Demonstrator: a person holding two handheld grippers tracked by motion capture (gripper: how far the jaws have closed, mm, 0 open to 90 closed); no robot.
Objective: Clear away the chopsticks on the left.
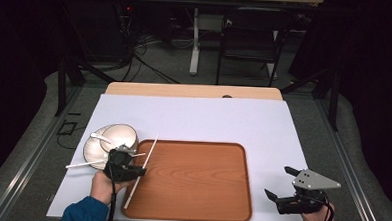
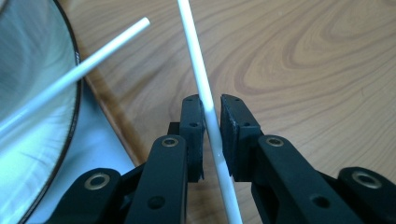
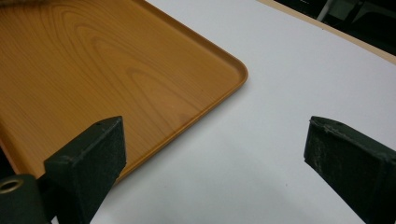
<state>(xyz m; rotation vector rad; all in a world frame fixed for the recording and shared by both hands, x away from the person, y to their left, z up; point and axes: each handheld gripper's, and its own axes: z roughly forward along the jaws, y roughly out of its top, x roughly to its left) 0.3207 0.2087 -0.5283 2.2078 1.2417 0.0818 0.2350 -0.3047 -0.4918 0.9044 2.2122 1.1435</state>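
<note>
A stick (image 2: pixel 208 109) runs between the left claw's (image 2: pixel 211 116) jaws, over the tray (image 1: pixel 194 210). Left of it sits a bowl (image 1: pixel 120 135); the right claw (image 1: pixel 285 182) stands right of the tray.

Even overhead light falls on the white table cover (image 1: pixel 198 118), while the room around it lies dim, nearly black at both sides. The wooden tray (image 1: pixel 191 180) shows a soft sheen and no hard shadows. Beside the tray, the metal bowl (image 2: pixel 32 93) is blurred, with pale streaky glare.
</note>
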